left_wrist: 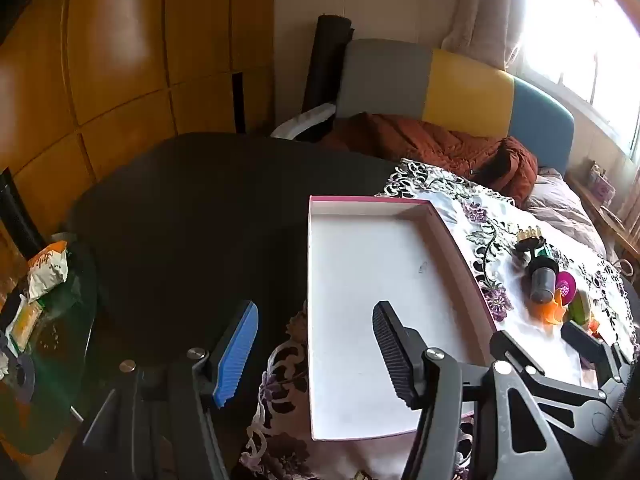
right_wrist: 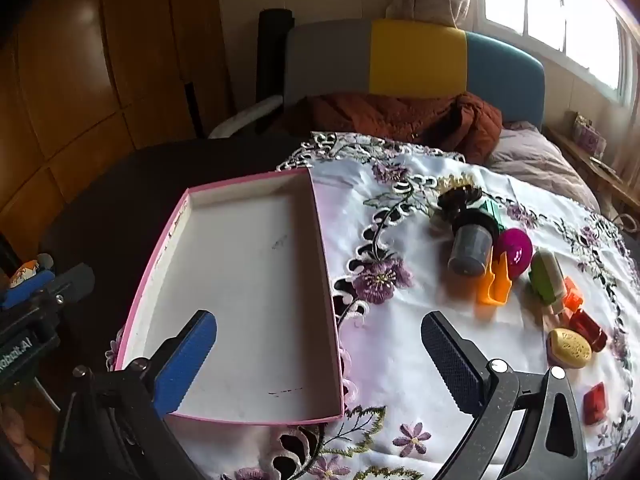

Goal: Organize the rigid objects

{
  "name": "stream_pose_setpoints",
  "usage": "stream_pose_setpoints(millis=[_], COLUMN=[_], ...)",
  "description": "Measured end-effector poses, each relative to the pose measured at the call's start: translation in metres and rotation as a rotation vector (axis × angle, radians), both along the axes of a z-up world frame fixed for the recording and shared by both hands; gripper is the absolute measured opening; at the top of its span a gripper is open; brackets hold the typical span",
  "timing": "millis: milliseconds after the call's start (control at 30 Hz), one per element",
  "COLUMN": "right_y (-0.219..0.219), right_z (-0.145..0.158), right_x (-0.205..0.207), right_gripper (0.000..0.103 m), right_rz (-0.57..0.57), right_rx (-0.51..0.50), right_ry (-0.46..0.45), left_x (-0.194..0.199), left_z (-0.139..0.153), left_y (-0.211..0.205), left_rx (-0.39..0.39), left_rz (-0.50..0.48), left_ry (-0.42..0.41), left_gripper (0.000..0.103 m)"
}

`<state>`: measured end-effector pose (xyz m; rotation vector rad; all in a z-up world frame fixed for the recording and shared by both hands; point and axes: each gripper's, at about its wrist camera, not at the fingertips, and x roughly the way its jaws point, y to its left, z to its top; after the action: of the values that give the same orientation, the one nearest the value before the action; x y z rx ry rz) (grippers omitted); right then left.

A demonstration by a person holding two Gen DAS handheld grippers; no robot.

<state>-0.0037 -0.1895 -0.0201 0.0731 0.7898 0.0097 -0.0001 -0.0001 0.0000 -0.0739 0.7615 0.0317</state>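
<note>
- Ribbed pads face each other on the right tool (right_wrist: pixel 320 364), one blue and one black; its jaws stand spread as wide as they go with nothing between them, poised over the near edge of the box (right_wrist: pixel 256 292) and the cloth beside it, probably ready for a first pick.
- Left tool (left_wrist: pixel 316 354) likewise hangs with jaws apart and empty, over the box's left wall and the dark worktop (left_wrist: pixel 192 216), seemingly waiting its turn or ready to steady the box.
- Box is a shallow cardboard tray, pink outside and white inside, still empty; it lies flat at the cloth's left edge, likely the place the pieces are meant to go.
- Embroidered cloth (right_wrist: pixel 400 360), white with purple flowers and cut-out lace borders, covers the right part of the worktop and carries everything.
- Rigid pieces lie loose to the right of the box, well apart from it: a red block (right_wrist: pixel 595 402), a yellow textured oval (right_wrist: pixel 570 347), an orange scoop-like piece (right_wrist: pixel 496 284), a magenta egg shape (right_wrist: pixel 516 254) and a grey cup with a black lid on its side (right_wrist: pixel 470 250), some touching.
- Farther off, a rust quilted blanket (right_wrist: pixel 400 116) lies heaped against a grey, yellow and blue padded headboard (right_wrist: pixel 416 56).
</note>
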Motion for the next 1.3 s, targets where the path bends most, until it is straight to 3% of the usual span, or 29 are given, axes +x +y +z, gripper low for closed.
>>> stream_pose_setpoints(millis=[167,367,1300], right_y=[-0.004,0.004,0.006], right_z=[-0.004,0.005,0.008], right_x=[0.0,0.0,-0.008], right_gripper=[0.103,0.103,0.103], right_rz=[-0.008,0.019,0.019], right_rx=[0.009,-0.024,-0.034], right_ry=[-0.007,-0.037,-0.072], left_x=[0.0,0.002,-0.005], left_z=[-0.002,-0.007,-0.006], left_y=[-0.004,0.004,-0.003], left_rx=[0.038,0.001,0.071], left_rz=[-0.001,0.011,0.03], left_ry=[0.008,0.01,-0.018], left_gripper=[0.061,0.061,0.061])
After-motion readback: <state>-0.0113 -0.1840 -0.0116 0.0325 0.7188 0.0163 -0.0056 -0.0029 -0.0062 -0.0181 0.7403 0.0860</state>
